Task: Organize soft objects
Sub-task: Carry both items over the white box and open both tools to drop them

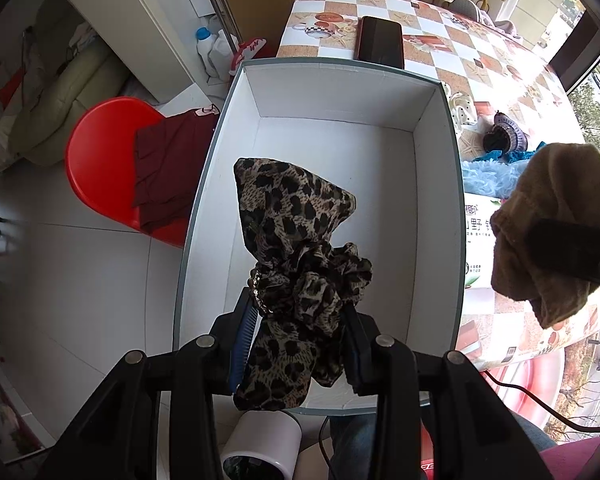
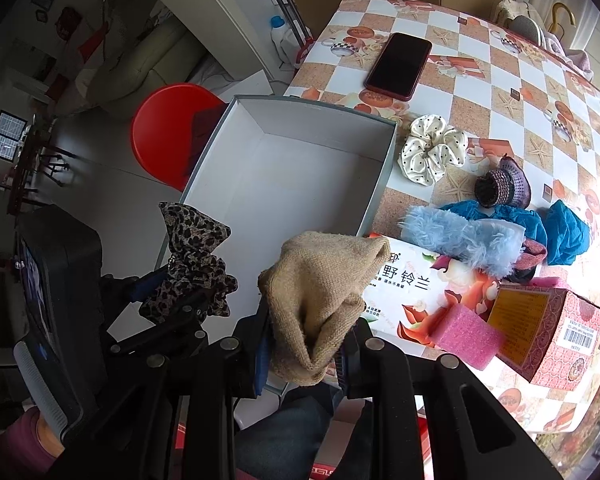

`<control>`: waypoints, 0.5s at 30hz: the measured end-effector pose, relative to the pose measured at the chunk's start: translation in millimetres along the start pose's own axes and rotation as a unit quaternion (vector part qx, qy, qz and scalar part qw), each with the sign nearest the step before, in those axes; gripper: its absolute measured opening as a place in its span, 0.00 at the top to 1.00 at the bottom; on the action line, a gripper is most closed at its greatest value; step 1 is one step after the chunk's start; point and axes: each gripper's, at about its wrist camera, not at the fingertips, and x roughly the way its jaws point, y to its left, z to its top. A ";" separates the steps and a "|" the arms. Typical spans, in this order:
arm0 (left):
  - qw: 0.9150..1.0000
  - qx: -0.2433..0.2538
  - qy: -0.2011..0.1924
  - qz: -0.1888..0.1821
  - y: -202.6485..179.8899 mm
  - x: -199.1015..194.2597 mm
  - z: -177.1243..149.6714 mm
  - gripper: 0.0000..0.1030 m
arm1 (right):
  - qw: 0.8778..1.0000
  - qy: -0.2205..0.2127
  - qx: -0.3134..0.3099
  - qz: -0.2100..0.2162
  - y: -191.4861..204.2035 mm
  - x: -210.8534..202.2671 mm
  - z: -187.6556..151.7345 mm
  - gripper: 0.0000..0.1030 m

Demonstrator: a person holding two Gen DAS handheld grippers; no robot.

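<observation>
A tabletop covered in a checked oilcloth (image 2: 496,64) printed with teapots and starfish fills the right of both wrist views, beside a room of pale floor tiles (image 1: 80,280). An open grey-sided box (image 1: 436,184) with a bare white interior sits at the table's near-left corner, its far wall close to a dark phone (image 2: 398,66) lying flat on the cloth. The left gripper (image 1: 300,344) points down over the box, its jaws partly closed on a leopard-print scrunchie (image 1: 296,248) that bunches up between the blue pads. The right gripper (image 2: 306,354) hangs just right of the box's near corner, its jaws nearly closed on a tan knitted sock (image 2: 324,288). On the cloth to the right of the box lie a white polka-dot scrunchie (image 2: 432,152), a small purple knitted piece (image 2: 504,186), a fluffy light-blue band (image 2: 464,240) and teal fabric (image 2: 568,232). A printed flat packet (image 2: 404,292), a pink foam block (image 2: 466,336) and a patterned pink carton (image 2: 556,340) sit nearer the camera. Off the table's left edge stands a red round stool (image 1: 96,160) with a dark red cloth (image 1: 168,168) draped over it, and white bottles (image 1: 216,48) stand on the floor by a white cabinet (image 1: 140,12).
</observation>
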 end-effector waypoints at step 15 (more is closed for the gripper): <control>1.000 -0.009 0.015 0.006 6.9 12.5 -7.9 0.59 | 1.000 0.012 -0.019 0.010 15.0 21.9 15.2 0.74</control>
